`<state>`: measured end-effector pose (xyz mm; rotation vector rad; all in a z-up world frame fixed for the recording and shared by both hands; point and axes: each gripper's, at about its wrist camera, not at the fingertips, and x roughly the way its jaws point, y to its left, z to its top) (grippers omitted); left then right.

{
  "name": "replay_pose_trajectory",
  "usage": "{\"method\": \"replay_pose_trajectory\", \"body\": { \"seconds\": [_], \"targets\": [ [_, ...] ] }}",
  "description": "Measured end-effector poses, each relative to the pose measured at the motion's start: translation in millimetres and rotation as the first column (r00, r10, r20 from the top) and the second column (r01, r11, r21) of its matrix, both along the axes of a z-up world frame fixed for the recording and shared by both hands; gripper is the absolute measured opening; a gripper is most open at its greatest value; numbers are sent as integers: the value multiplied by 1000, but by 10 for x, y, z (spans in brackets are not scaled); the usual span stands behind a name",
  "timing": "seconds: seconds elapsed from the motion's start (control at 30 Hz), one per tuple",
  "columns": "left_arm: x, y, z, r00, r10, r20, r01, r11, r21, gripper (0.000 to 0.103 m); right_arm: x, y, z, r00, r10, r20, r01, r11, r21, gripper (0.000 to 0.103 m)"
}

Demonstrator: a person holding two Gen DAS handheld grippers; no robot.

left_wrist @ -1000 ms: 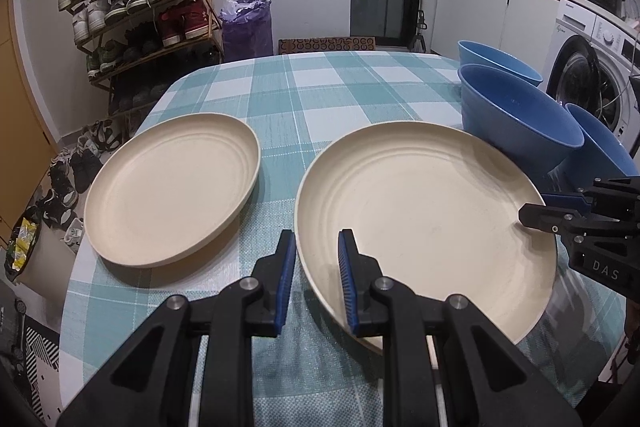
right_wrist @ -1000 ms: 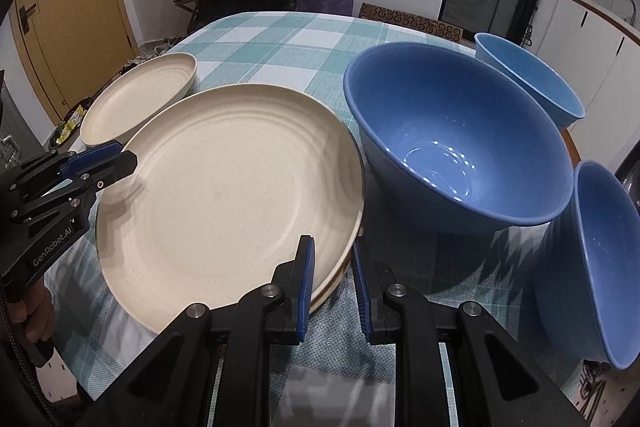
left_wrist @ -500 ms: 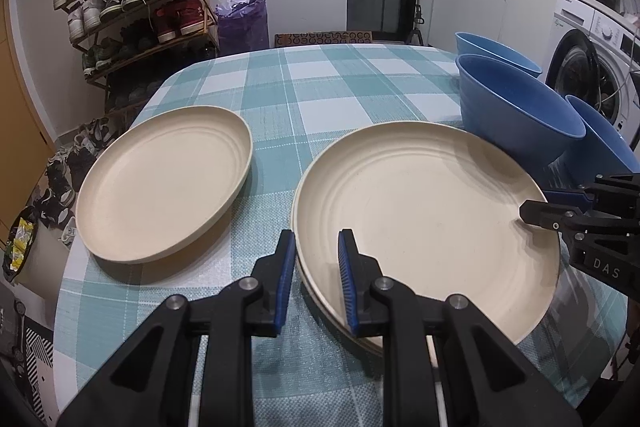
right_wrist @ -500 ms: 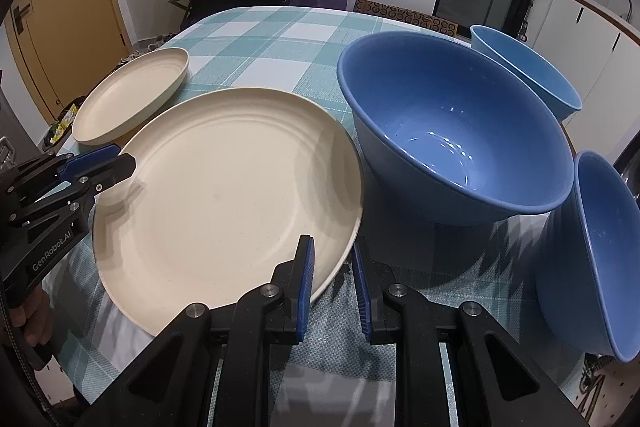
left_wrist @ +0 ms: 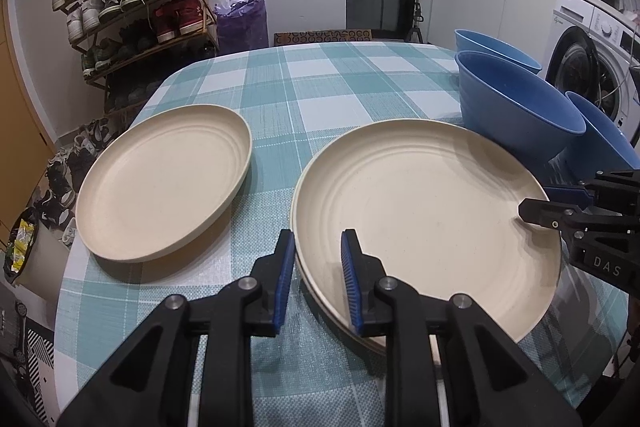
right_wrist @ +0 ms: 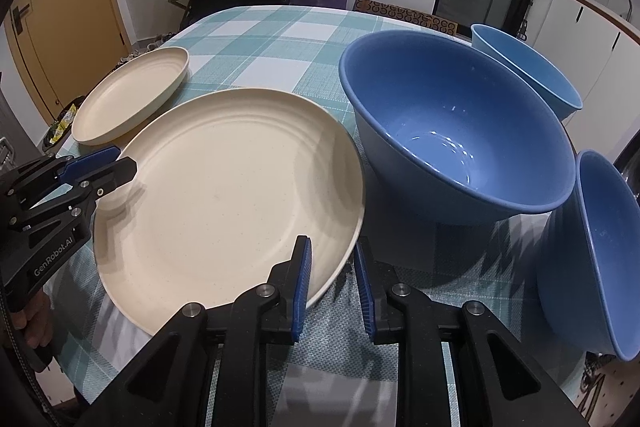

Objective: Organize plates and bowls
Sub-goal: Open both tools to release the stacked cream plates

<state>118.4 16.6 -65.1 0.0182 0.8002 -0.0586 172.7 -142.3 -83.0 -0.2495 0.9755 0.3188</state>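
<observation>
A large cream plate (left_wrist: pixel 428 215) lies on another cream plate on the checked table; it also shows in the right wrist view (right_wrist: pixel 228 195). My left gripper (left_wrist: pixel 318 255) is open, its jaws astride the stack's near-left rim. My right gripper (right_wrist: pixel 332 263) is open, astride the opposite rim; it shows in the left wrist view (left_wrist: pixel 544 205) too. A smaller cream plate (left_wrist: pixel 164 179) lies to the left, also seen from the right wrist (right_wrist: pixel 132 95). A large blue bowl (right_wrist: pixel 456 127) stands right of the stack, with two smaller blue bowls, one behind (right_wrist: pixel 524 71) and one at the table's right edge (right_wrist: pixel 596 259).
The round table (left_wrist: pixel 320 83) has a teal checked cloth. A shoe rack (left_wrist: pixel 136 7) and a purple bag (left_wrist: pixel 240 19) stand beyond its far-left edge. A washing machine (left_wrist: pixel 588 47) and white cabinets are at the right.
The top plate has come down onto the lower plate, and both grippers have drawn back slightly along its rim. The bowls and the small plate have not moved.
</observation>
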Motion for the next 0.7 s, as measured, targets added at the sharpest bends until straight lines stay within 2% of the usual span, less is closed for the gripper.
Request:
{"method": "replay_pose_trajectory", "body": {
  "seconds": [0.23,0.53,0.6,0.63,0.7],
  "targets": [
    [-3,3,-7,1000,1,-1,-1,1000,-3,23,15,-12,-2,1000,4,-7,-4,1000,4,23],
    [-13,25,-27,1000,3,-14,-4,1000,-16,25,-23,-18,11,1000,20,-17,-20,1000,21,31],
    [-16,42,-32,1000,7,-22,-8,1000,-28,27,-35,-22,23,1000,23,-16,-23,999,25,37],
    [-22,51,-33,1000,11,-24,-12,999,-33,31,-41,-22,31,1000,27,-16,-26,999,29,40],
    [-38,69,-22,1000,16,-21,-17,999,-40,37,-53,-27,53,999,34,-17,-33,999,43,53]
  ]
}}
